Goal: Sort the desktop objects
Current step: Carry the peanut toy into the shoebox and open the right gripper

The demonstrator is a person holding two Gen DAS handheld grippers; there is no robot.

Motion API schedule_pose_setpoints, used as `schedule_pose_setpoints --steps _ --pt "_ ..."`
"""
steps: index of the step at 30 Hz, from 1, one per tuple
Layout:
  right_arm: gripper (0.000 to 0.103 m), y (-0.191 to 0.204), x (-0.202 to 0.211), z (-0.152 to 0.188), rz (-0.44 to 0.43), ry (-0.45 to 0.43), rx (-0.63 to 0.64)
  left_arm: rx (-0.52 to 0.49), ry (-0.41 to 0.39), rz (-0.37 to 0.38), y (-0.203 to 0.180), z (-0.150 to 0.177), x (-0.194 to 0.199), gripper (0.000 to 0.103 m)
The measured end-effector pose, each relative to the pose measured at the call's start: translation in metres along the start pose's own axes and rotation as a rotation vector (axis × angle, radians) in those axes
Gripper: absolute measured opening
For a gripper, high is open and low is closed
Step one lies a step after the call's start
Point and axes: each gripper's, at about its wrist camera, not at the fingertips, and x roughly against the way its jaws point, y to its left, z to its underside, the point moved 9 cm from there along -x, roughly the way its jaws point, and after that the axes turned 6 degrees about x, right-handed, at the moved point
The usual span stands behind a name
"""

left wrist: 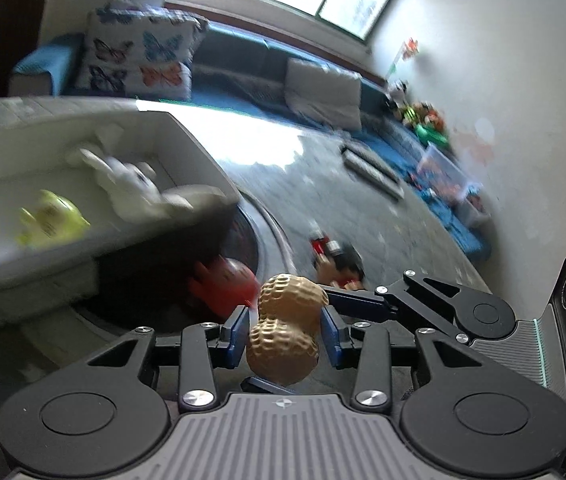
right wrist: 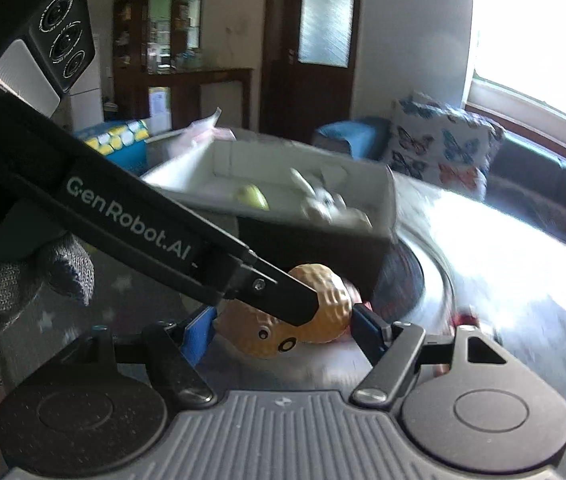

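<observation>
A tan peanut toy (left wrist: 287, 332) with a dimpled shell is off the table, caught between both grippers. My left gripper (left wrist: 285, 320) is shut across its waist, a blue pad on each side. My right gripper (right wrist: 283, 318) is shut on the peanut toy (right wrist: 331, 304) lengthwise, one pad at each end. In the right wrist view a black finger (right wrist: 275, 292) of the left gripper crosses over the toy. In the left wrist view one right finger (left wrist: 363, 304) reaches its upper lobe. The toy's small eyes face the right wrist camera.
A white box (left wrist: 187, 136) on the round grey table (left wrist: 271, 216) holds a yellow-green toy (left wrist: 49, 220) and a white rabbit toy (left wrist: 131, 184). On the table lie a red toy (left wrist: 223, 280) and a small figure (left wrist: 335, 256). A gloved hand (right wrist: 3, 280) holds the left gripper. A sofa with cushions stands behind.
</observation>
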Motion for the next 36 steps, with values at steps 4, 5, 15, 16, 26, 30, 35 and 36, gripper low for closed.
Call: schedule_pose_setpoints --steps 4,5,15,16,26,30,35,36 --pt "0.074 0.005 -0.017 -0.031 -0.025 -0.029 0.046 0.024 -0.044 -0.025 0.021 -0.027 0.015 0.042" --pt "0.074 0.006 -0.022 -0.039 -0.031 -0.034 0.055 0.028 -0.050 -0.033 0.026 -0.034 0.017 0.042" --pt "0.074 0.004 -0.087 -0.097 -0.095 -0.045 0.061 0.083 -0.080 -0.095 0.085 -0.092 0.019 0.042" --pt "0.074 0.004 -0.095 -0.101 -0.104 -0.040 0.058 0.091 -0.080 -0.101 0.092 -0.096 0.018 0.042" --pt "0.074 0.005 -0.173 -0.122 -0.208 0.003 -0.023 0.196 -0.044 -0.161 0.164 -0.122 -0.003 0.041" --pt "0.074 0.003 -0.199 -0.122 -0.254 0.032 -0.054 0.241 -0.034 -0.179 0.186 -0.132 -0.011 0.036" --pt "0.074 0.003 -0.225 -0.120 -0.297 0.078 -0.068 0.242 -0.012 -0.210 0.201 -0.138 -0.027 0.035" --pt "0.074 0.004 -0.228 -0.119 -0.298 0.087 -0.066 0.236 -0.008 -0.219 0.203 -0.138 -0.030 0.035"
